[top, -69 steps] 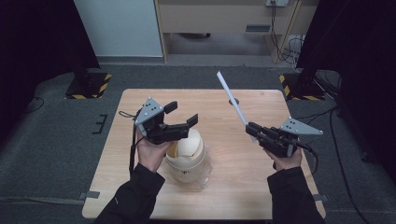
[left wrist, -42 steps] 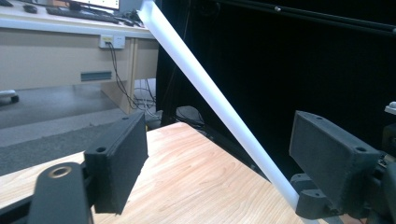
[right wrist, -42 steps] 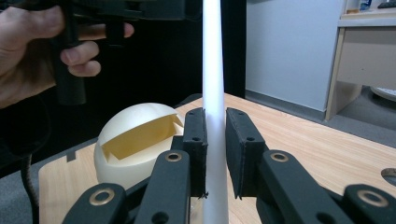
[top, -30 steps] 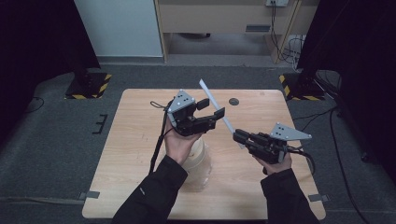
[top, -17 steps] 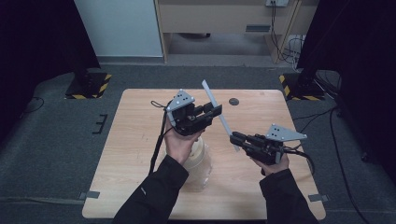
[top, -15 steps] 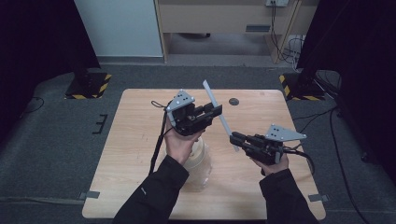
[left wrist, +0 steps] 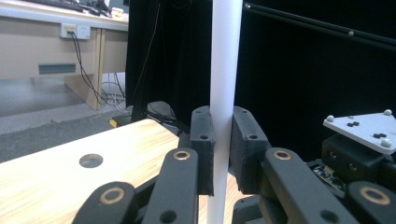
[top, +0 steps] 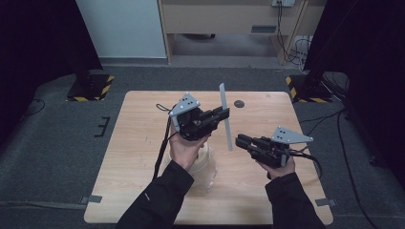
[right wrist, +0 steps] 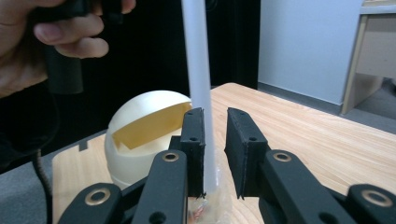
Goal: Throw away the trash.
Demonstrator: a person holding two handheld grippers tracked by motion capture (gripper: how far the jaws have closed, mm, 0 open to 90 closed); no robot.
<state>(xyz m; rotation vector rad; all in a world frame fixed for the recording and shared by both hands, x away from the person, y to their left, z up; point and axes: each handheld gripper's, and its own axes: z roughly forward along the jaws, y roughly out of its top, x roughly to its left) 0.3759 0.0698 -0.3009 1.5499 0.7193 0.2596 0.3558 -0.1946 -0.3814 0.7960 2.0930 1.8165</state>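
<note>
A long white straw (top: 224, 117) stands nearly upright above the wooden table (top: 143, 143). My left gripper (top: 222, 114) is shut on the straw's (left wrist: 226, 70) middle; its jaws have just been closing, and both pads press on it. My right gripper (top: 239, 140) is at the straw's (right wrist: 198, 70) lower end. Its jaws have just parted slightly: the straw rests against one pad (right wrist: 194, 149), with a gap to the other. Below my left hand stands a clear cup with a cream domed lid (top: 203, 162), and the lid (right wrist: 144, 126) has a slot in it.
A small round dark hole (top: 239, 103) lies in the table near its far edge. A desk with cables (top: 282, 28) and black stands (top: 88, 86) lie beyond the table. The other gripper's grey plate (left wrist: 362, 128) is close at the right.
My left gripper has closed on the straw. The straw has swung from a slant to nearly upright, and my right gripper has shifted a little with its lower end.
</note>
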